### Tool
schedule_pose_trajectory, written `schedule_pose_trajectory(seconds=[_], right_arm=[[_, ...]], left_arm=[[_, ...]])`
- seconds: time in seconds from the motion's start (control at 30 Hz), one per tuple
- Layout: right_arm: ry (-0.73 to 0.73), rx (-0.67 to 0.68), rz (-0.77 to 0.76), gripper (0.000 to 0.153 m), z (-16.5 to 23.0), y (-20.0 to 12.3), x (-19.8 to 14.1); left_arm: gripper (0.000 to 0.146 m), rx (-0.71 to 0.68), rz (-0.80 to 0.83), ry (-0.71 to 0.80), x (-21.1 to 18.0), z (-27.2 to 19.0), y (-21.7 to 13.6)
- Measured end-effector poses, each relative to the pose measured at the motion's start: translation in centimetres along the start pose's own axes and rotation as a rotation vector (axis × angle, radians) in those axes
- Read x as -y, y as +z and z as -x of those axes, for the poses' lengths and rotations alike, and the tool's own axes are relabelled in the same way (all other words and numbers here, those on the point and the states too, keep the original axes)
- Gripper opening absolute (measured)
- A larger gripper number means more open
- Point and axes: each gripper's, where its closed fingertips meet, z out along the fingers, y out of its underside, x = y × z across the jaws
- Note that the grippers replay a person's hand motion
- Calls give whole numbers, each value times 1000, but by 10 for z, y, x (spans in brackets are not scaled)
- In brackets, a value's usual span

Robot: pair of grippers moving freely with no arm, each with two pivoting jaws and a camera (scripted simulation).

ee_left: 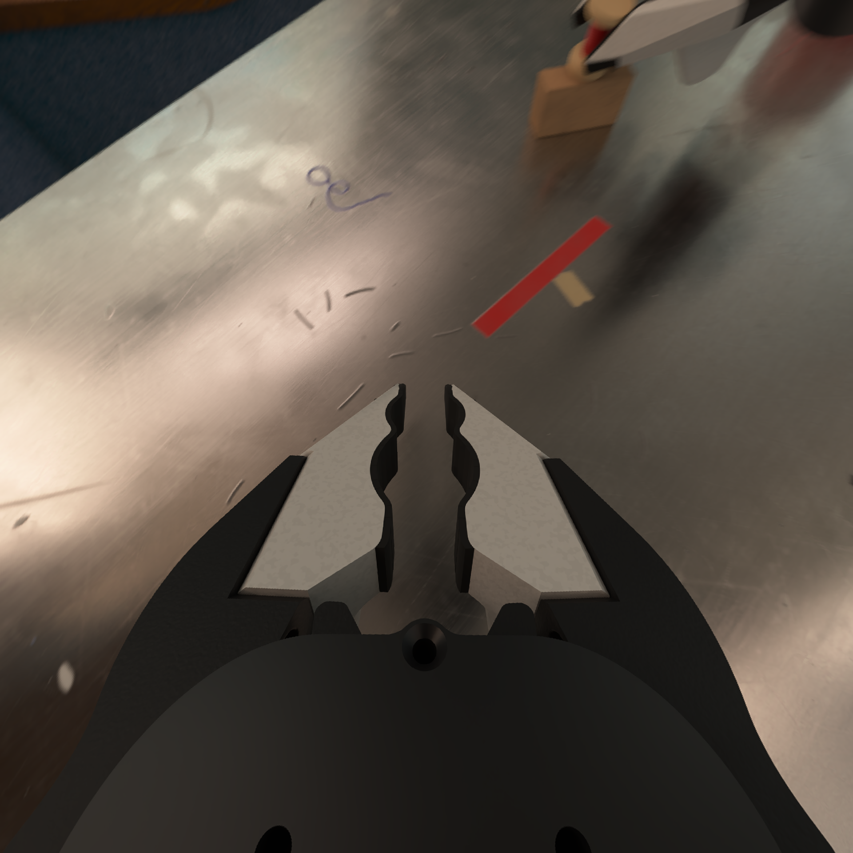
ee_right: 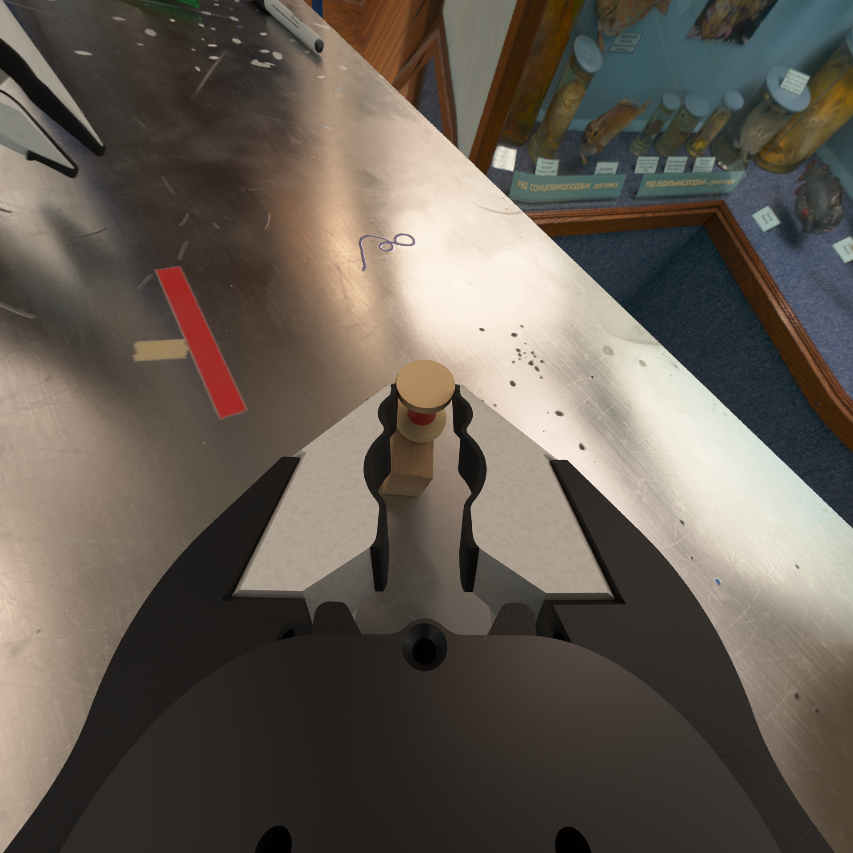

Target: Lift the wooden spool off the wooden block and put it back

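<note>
The wooden spool has two pale round flanges and a short red core between them. It stands upright on the wooden block, a small pale square-sided piece resting on the scratched metal bench. In the right wrist view the right gripper has its fingertips on either side of the spool's top flange, with the dark pads seeming to touch the rim. Whether they press it or only bracket it is hard to judge from this angle, so I cannot tell if the grip is closed on it. The spool's lower flange appears seated on the block.

The left gripper hovers over bare bench with its jaws a narrow gap apart and nothing between them, well apart from the block seen far off at upper right.

The block stands near the bench's right-hand edge, beyond which lies blue carpet and a wood-framed display case with jars. To the other side the bench is open, with a strip of red tape and a short tan tape piece touching it. A marker pen lies at the far end.
</note>
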Motion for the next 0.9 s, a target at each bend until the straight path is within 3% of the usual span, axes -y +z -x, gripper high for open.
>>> schedule_pose_trajectory(seconds=[0.13,0.2,0.3,0.47,0.6,0.73,0.9], right_arm=[[-5,3,6,23,1,0,0],[-6,0,7,23,1,0,0],[1,2,8,23,0,0,-1],[-10,5,16,23,1,1,-2],[-4,5,9,23,1,1,-2],[7,7,0,23,0,1,-1],[3,-7,-9,23,-2,-1,1]], left_arm=[[19,68,122,-31,-21,12,7],[7,102,123,-36,-24,16,8],[3,177,138,-28,-29,30,4],[3,320,143,-69,-39,69,-11],[4,341,101,-118,-40,84,-15],[19,354,114,-118,-39,92,-20],[15,423,73,-120,-29,115,-42]])
